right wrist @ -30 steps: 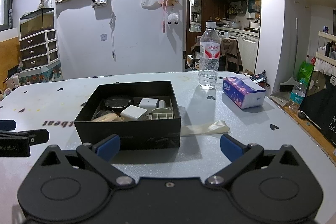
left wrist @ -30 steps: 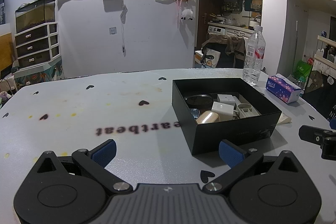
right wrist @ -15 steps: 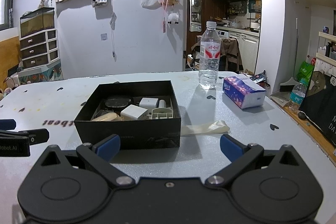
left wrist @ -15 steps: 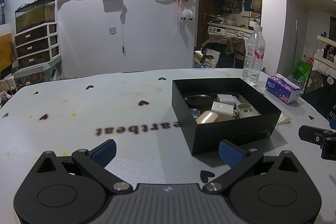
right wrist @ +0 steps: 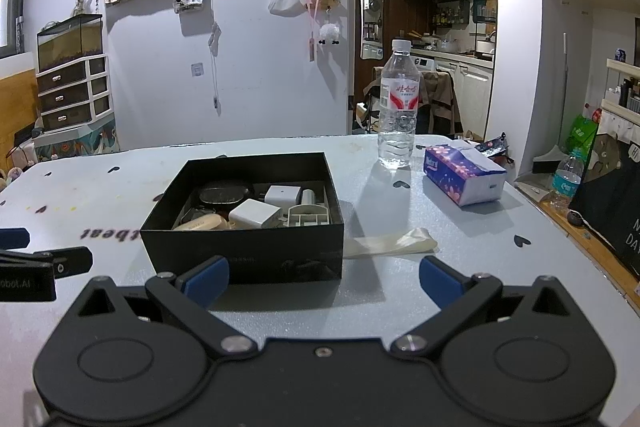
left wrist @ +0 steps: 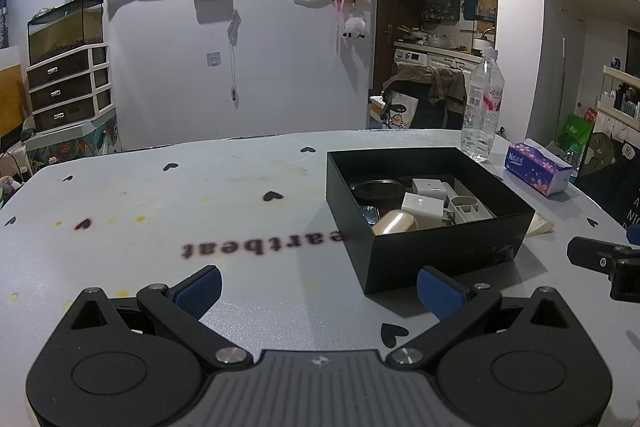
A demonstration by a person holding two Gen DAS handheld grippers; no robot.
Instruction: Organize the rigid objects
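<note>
Both tongs spread, empty: my left gripper, right gripper. Black box of small items sits just beyond them. Risk: a low approach shoves the box instead of entering it.

Each black gripper carries 2 blue-padded fingers and silver screws.

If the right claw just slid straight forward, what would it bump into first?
Probably the black box: its near wall fills the left part of the open right claw. The limp cream strip lies slightly farther, though depth is unclear.
</note>
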